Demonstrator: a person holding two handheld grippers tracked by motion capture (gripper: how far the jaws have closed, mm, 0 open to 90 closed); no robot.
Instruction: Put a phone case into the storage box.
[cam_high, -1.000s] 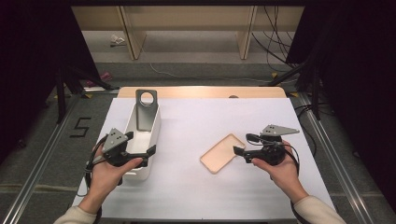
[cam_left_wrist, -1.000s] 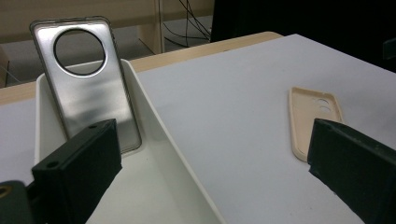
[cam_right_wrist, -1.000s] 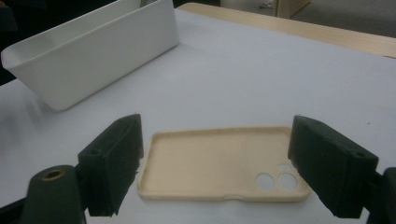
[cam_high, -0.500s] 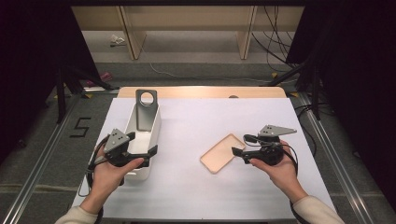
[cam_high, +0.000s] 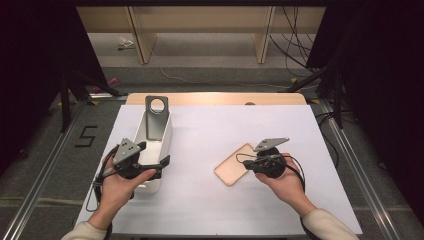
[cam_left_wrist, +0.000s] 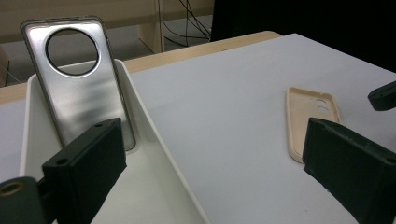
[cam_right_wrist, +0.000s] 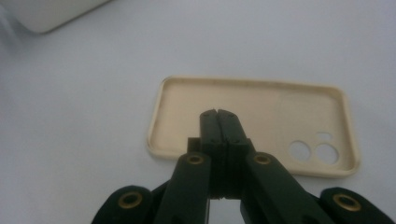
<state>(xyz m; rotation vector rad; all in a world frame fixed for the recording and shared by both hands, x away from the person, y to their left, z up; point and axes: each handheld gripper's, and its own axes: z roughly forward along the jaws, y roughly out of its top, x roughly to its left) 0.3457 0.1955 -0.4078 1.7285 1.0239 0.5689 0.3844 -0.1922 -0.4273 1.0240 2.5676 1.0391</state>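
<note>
- From the high view: your left hand (cam_high: 117, 182) rests at the near end of the white tray (cam_high: 167, 137), holding the left gripper (cam_high: 152, 157) level with its jaws spread wide across the tray's near part, clamped on nothing.
- Your right hand (cam_high: 285, 180) holds the right gripper (cam_high: 245, 162) pointing toward the tray side, its tip over the near edge of the beige phone case (cam_high: 235, 164), which lies flat on the white table cover (cam_high: 210, 210) with its hollow side up.
- Count here: two phone cases, one tray, two grippers. The silver phone case (cam_high: 156, 117) stands upright at the tray's far end.
- Against the earlier frames, your right gripper has slid closer onto the beige case, and its jaws have just been closing; your left hand has kept its place.
- From the left gripper view: one jaw sits inside the tray before the silver phone case (cam_left_wrist: 79, 79), the other outside it, near the beige phone case (cam_left_wrist: 308, 119); they stand well apart.
- From the right gripper view: the jaws meet, pressed together over the beige phone case (cam_right_wrist: 280, 112). Whether its rim is pinched between them you cannot tell.
</note>
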